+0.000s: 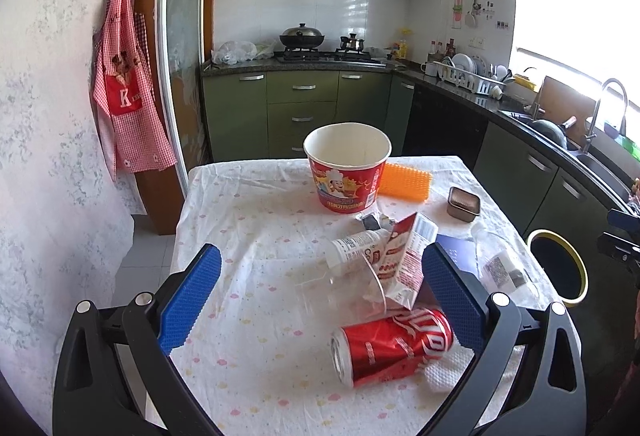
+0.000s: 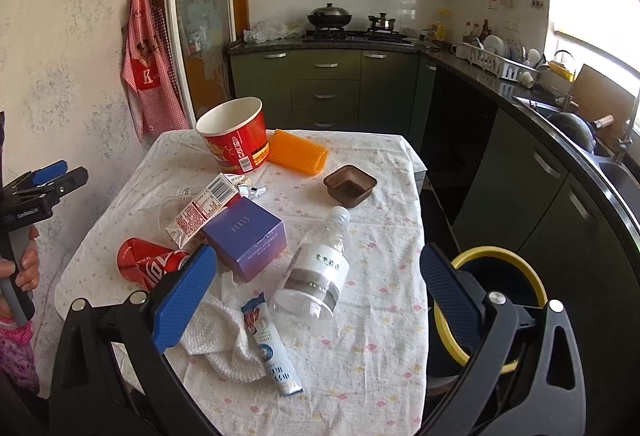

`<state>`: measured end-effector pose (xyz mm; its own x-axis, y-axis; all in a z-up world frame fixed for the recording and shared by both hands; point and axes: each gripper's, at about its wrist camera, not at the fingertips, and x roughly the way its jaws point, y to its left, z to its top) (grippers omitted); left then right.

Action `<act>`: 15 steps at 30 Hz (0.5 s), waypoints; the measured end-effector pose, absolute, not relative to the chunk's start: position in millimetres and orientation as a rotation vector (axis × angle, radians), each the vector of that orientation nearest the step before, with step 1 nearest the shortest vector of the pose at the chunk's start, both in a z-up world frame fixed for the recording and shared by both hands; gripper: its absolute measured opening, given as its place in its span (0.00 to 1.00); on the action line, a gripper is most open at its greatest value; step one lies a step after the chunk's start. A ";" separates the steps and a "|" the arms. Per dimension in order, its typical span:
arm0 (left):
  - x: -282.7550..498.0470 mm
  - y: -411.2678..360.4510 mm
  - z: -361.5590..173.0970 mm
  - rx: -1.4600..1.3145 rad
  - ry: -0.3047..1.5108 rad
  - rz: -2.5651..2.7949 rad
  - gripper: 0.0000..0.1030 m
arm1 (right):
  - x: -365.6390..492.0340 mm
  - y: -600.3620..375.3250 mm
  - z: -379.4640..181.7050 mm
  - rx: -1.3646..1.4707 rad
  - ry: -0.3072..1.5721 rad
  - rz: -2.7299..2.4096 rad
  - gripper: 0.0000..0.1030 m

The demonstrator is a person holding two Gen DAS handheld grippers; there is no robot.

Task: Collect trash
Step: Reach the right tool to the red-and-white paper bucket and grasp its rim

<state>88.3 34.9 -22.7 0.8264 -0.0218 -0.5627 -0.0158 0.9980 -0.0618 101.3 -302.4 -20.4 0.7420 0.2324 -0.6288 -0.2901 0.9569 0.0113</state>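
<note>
Left gripper (image 1: 320, 300): fingers spread wide and empty, hovering over the near edge of the desk (image 1: 248, 203).
Right gripper (image 2: 318, 296): fingers likewise released, holding nothing, above the clear bottle (image 2: 316, 268).
Trash: scattered on the desk; the red can (image 1: 394, 346) lies on its side beside a torn carton (image 1: 404, 256) and a clear cup (image 1: 340, 288).
Bin: the yellow-rimmed bin (image 2: 500, 300) stands just off the desk's right side.
Risk, can: round and lying down, so a skewed pinch may roll it off the near edge.
Risk, cup: hard to see, probably thin; fingers closing on the can could crush or drag it.
Risk, bottle: smooth and tapered, may squirt out of a grip.
Risk, cloth: the loose tablecloth could snag and pull everything along.
</note>
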 end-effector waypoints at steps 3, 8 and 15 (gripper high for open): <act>140.3 39.5 -39.2 -0.102 0.659 0.020 0.96 | 141.2 -280.1 -6.0 -0.114 0.710 0.345 0.94; 208.5 64.1 -73.5 -0.140 0.722 0.067 0.96 | 226.3 -238.3 13.2 -0.136 0.775 0.388 0.94; 268.7 90.8 -108.6 -0.168 0.742 0.089 0.96 | 340.4 -158.2 1.9 -0.184 0.963 0.465 0.70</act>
